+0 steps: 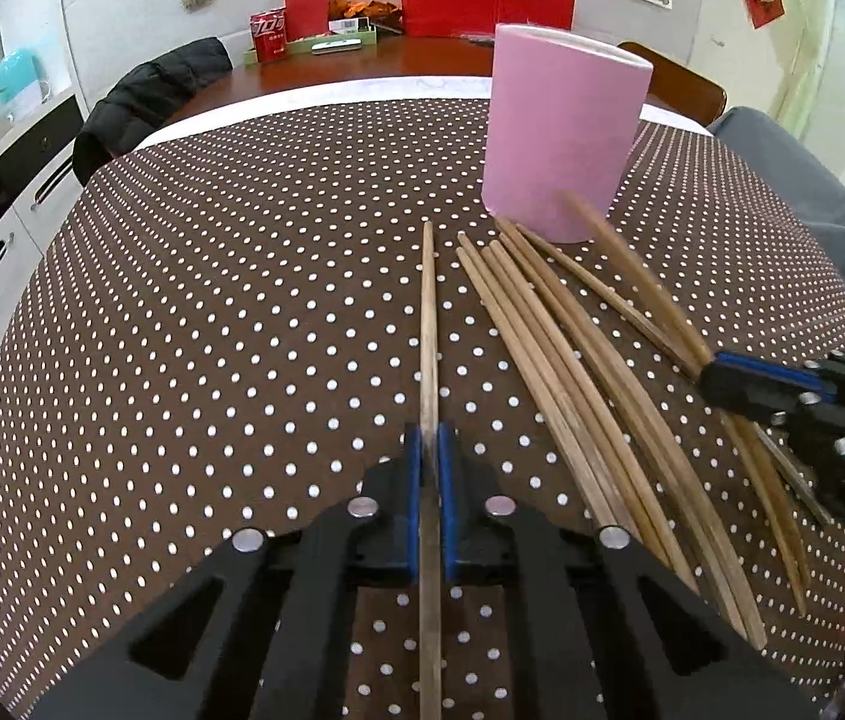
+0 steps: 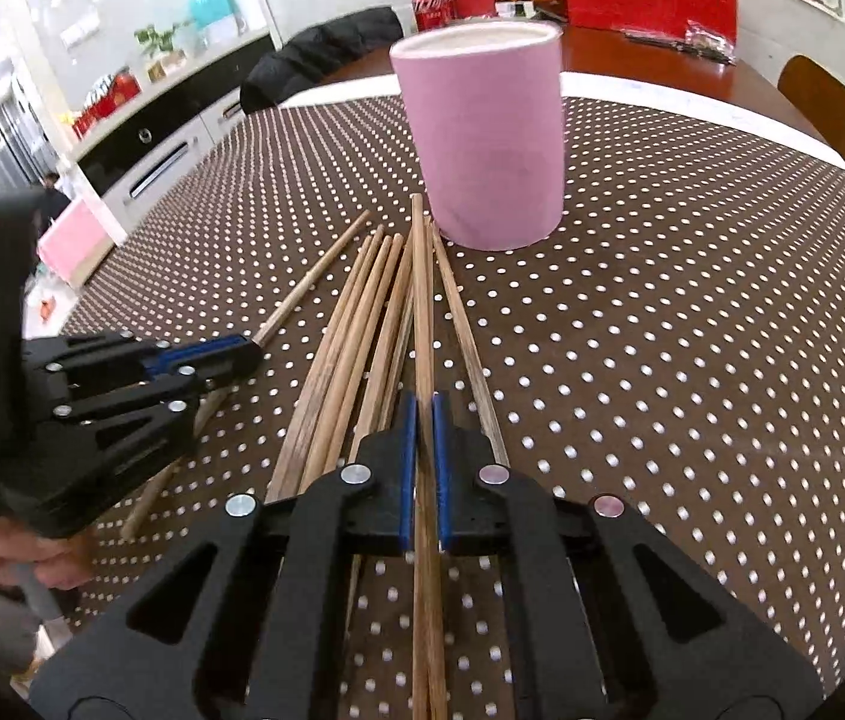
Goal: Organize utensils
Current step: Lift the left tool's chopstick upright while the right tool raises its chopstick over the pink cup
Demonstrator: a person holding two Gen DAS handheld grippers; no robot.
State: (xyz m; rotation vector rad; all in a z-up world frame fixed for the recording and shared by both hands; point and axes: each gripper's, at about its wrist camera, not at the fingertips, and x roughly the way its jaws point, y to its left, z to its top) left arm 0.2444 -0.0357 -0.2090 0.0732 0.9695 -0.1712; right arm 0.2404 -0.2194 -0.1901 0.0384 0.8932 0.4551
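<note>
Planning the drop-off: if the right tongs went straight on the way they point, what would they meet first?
Probably the pink cup: the right tongs, shut on a chopstick, aim at its base, though depth is unclear.

Pink cup (image 2: pixel 485 144) ahead, bare cloth (image 2: pixel 692 330) on its right

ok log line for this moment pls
left gripper: shut on chopstick | right gripper: shut on chopstick | pink cup: upright, no chopsticks seen inside
</note>
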